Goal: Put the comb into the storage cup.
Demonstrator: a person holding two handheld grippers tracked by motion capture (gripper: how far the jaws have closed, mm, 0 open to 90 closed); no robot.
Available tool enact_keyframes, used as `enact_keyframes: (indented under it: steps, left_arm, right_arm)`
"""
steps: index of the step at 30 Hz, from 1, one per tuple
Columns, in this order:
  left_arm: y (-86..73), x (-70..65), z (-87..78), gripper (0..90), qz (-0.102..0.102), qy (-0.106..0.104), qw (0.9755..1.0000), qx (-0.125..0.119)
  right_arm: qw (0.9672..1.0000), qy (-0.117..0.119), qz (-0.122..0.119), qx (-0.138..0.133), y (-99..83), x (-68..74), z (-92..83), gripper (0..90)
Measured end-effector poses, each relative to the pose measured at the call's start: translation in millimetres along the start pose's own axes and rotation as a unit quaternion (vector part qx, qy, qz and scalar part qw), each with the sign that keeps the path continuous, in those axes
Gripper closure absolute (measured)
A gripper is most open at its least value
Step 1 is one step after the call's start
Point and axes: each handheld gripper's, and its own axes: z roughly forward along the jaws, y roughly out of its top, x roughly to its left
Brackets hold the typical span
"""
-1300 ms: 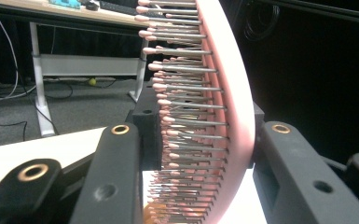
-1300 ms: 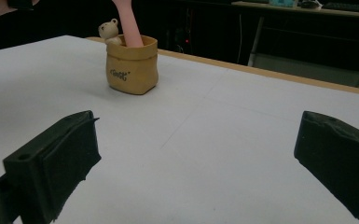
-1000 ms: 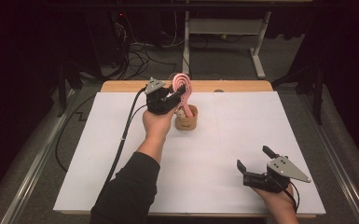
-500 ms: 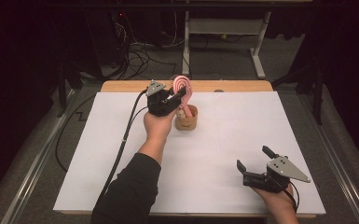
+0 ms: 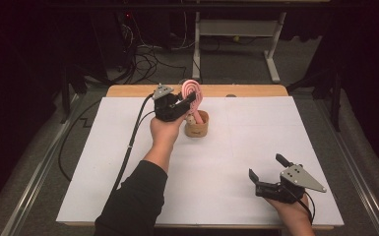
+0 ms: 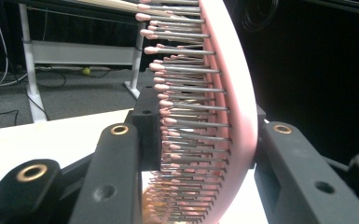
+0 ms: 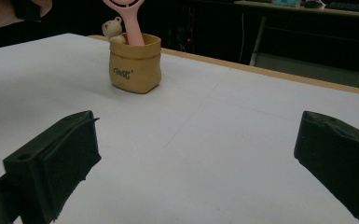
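Note:
A pink hairbrush [image 5: 193, 93] stands upright with its handle down in a small tan pouch [image 5: 197, 125] at the back middle of the white table. My left gripper [image 5: 189, 102] is shut on the brush head; in the left gripper view its black jaws press the pink pad and pink-tipped bristles [image 6: 191, 130] from both sides. The pouch [image 7: 134, 64] also holds a small bear figure [image 7: 112, 29], with the brush handle [image 7: 133, 23] beside it. My right gripper [image 5: 268, 174] rests near the table's front right, jaws wide apart, nothing between them.
The white table cover [image 5: 256, 132] ends in a wooden strip [image 5: 246, 90] at the back. Behind it stand a desk frame [image 5: 236, 34] and loose cables [image 5: 142, 59] on the floor. A black cable [image 5: 130, 142] trails from my left gripper.

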Motion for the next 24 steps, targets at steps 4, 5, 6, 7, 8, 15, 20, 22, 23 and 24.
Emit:
enact_keyframes:
  steps: [4,5,6,7,8,15,20,22,23,24]
  left_arm:
    - [0.2,0.6,-0.6,61.7,0.002,0.003,1.0,0.002]
    - [0.2,0.3,-0.6,61.7,0.005,0.005,1.0,0.001]
    - [0.2,-0.1,-0.7,60.6,0.01,0.009,0.9999,0.001]
    - [0.2,-0.4,-0.7,60.4,0.013,0.011,0.9999,0.001]
    - [0.2,-0.5,-0.8,60.3,0.013,0.012,0.9998,0.002]
    - [0.8,-1.4,-1.5,60.0,0.028,0.022,0.9994,0.006]
    - [2.3,-1.1,-1.2,56.7,0.028,0.031,0.9991,0.011]
    - [2.5,-1.5,-1.5,56.6,0.031,0.033,0.9989,0.012]
    - [2.3,-1.6,-1.5,56.7,0.033,0.034,0.9988,0.013]
    - [2.2,-1.6,-1.5,56.6,0.034,0.034,0.9987,0.014]
  right_arm:
    - [1.0,-0.001,0.001,0.001,-0.4,-0.3,0.2,0.1]
    - [1.0,-0.001,0.001,0.001,-0.4,-0.5,0.1,0.1]
    - [1.0,-0.001,0.001,0.001,-0.3,-0.6,0.1,0.1]
    - [1.0,-0.001,0.0,0.001,-0.3,-0.4,0.2,0.1]
    - [1.0,-0.001,0.0,0.001,-0.3,-0.2,0.3,0.1]
    - [1.0,-0.001,-0.001,0.001,0.2,0.6,0.3,0.1]
    - [1.0,-0.002,-0.001,0.001,0.3,0.9,0.2,0.1]
    - [1.0,-0.001,-0.002,0.0,0.6,1.0,-0.1,0.1]
    - [1.0,-0.001,-0.003,0.0,0.7,1.0,-0.2,0.1]
    - [1.0,-0.001,-0.002,0.0,0.8,1.0,-0.2,0.1]
